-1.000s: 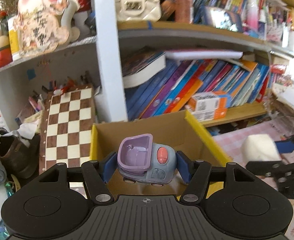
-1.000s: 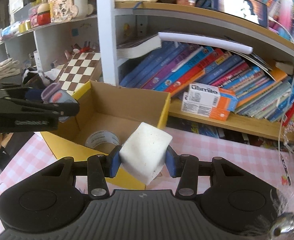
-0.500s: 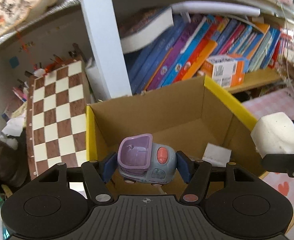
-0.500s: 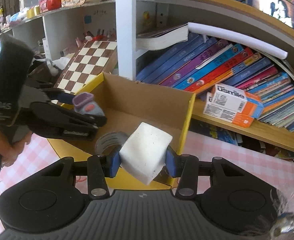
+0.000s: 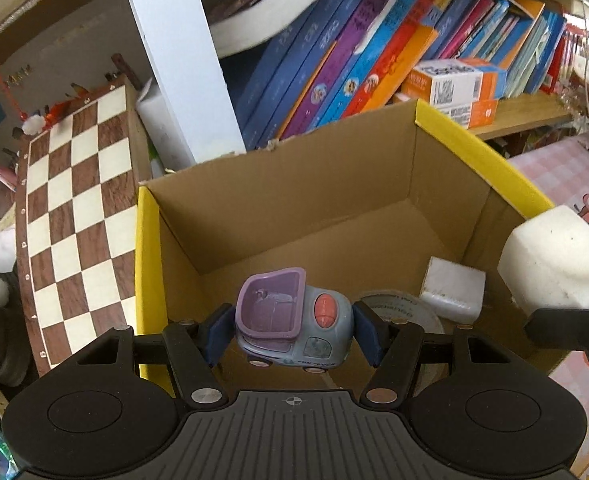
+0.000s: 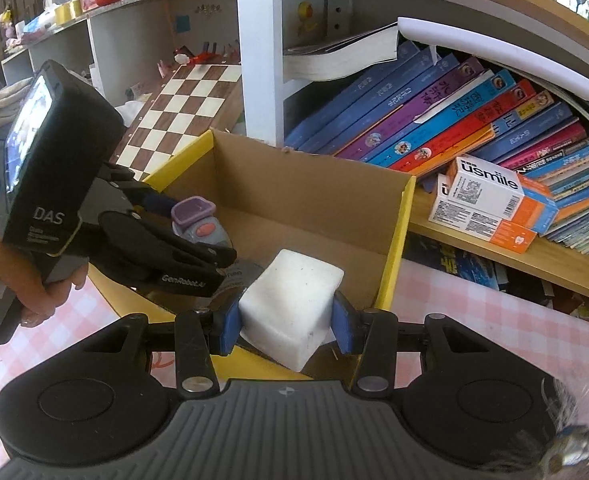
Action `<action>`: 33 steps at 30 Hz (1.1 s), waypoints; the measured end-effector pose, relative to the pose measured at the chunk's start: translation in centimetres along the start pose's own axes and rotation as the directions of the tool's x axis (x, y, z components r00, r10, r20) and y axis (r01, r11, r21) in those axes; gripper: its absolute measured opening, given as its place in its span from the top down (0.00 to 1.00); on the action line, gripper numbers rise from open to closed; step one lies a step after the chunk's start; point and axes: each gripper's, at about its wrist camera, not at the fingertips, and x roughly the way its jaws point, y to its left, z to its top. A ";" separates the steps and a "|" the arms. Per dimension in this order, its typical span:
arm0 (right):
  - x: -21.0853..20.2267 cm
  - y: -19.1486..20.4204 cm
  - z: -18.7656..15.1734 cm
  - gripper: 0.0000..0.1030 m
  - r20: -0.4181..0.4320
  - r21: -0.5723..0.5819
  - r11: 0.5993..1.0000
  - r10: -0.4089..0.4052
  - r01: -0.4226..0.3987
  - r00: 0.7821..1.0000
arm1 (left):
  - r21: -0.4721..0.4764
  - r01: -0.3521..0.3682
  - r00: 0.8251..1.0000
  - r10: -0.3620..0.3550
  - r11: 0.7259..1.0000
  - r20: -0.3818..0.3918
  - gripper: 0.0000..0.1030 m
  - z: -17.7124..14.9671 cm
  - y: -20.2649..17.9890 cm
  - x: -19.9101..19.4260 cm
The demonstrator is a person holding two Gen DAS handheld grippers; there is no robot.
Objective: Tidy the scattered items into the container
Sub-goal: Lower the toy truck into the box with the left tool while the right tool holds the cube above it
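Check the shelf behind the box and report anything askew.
The books lean hard to one side rather than standing upright, and an open book lies flat across their tops. A toothbrush carton sits loose in front of them.

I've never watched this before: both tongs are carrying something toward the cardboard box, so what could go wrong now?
1. The toy car may land on the tape roll already in the box and tip.
2. The left tongs and right tongs are close together and might bump.
3. The white block hangs near the box's front wall; it might catch there.
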 end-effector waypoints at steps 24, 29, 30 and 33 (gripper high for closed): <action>2.0 -0.5 0.9 0.59 -0.022 0.000 1.000 0.018 -0.018 1.000 | -0.006 -0.003 0.999 0.003 1.000 -0.032 0.39 2.7 0.8 2.7; 2.0 -0.6 1.1 0.59 -0.023 0.001 1.000 0.018 -0.018 1.000 | -0.017 -0.013 0.999 0.013 1.000 -0.034 0.38 2.5 0.9 2.6; 2.0 -0.6 1.1 0.59 -0.023 0.000 1.000 0.019 -0.019 1.000 | -0.017 -0.015 0.999 0.014 1.000 -0.034 0.38 2.5 0.8 2.6; 2.1 -0.5 1.1 0.59 -0.025 -0.004 1.000 0.021 -0.021 0.999 | -0.016 -0.019 0.999 0.019 1.000 -0.031 0.38 2.5 0.7 2.6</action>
